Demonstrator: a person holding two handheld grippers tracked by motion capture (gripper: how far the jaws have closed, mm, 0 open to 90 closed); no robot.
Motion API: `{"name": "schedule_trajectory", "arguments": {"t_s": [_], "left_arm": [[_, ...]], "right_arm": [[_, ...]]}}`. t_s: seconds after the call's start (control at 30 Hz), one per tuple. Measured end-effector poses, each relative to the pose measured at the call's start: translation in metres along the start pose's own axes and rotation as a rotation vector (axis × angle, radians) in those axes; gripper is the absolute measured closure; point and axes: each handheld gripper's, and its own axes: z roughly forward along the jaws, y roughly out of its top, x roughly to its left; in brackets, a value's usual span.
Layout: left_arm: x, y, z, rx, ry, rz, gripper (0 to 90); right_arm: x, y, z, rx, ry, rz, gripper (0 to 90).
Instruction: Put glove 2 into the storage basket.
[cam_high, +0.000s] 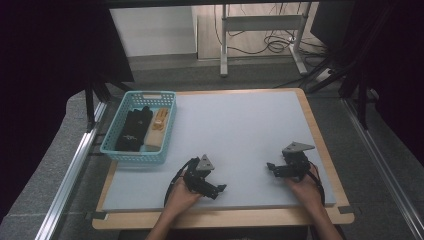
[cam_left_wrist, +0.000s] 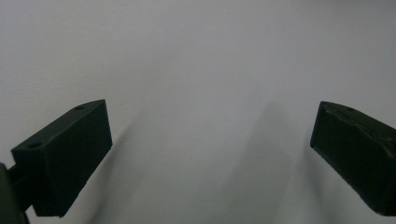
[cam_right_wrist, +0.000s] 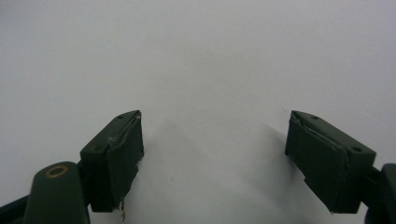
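Near the front of the grey mat (cam_high: 240, 125), a person's hands hold both grippers low over it. My left gripper (cam_high: 219, 190) sits at the front left of centre and points right; in the left gripper view (cam_left_wrist: 212, 149) its jaws stand wide apart over bare mat. My right gripper (cam_high: 271, 167) is at the front right and points left; the right gripper view (cam_right_wrist: 214, 144) has its jaws spread with nothing between them. A teal basket (cam_high: 111, 148) at the mat's left edge holds a black object (cam_high: 133, 129) and some tan pieces (cam_high: 159, 122).
The mat lies on a wooden board (cam_high: 320, 135) with edges at right and front. Metal rails (cam_high: 70, 175) run along both sides of the table. A desk frame with cables (cam_high: 260, 30) stands on the floor behind.
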Motion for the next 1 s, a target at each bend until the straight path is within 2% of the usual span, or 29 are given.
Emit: {"name": "schedule_trajectory", "arguments": {"t_s": [0.23, 0.43, 1.0], "left_arm": [[-0.0017, 0.0007, 0.0018, 0.016, 0.010, 0.012, 0.0], [-0.0044, 0.0022, 0.0064, 0.056, 0.028, 0.025, 0.0], [-0.0045, 0.0017, 0.0067, 0.060, 0.032, 0.023, 0.0]], "right_arm": [[0.0000, 0.0000, 0.0002, -0.002, 0.000, 0.000, 18.9], [0.0000, 0.0000, 0.0002, -0.002, 0.000, 0.000, 18.9], [0.0003, -0.0003, 0.0000, 0.001, 0.000, 0.000, 18.8]]}}
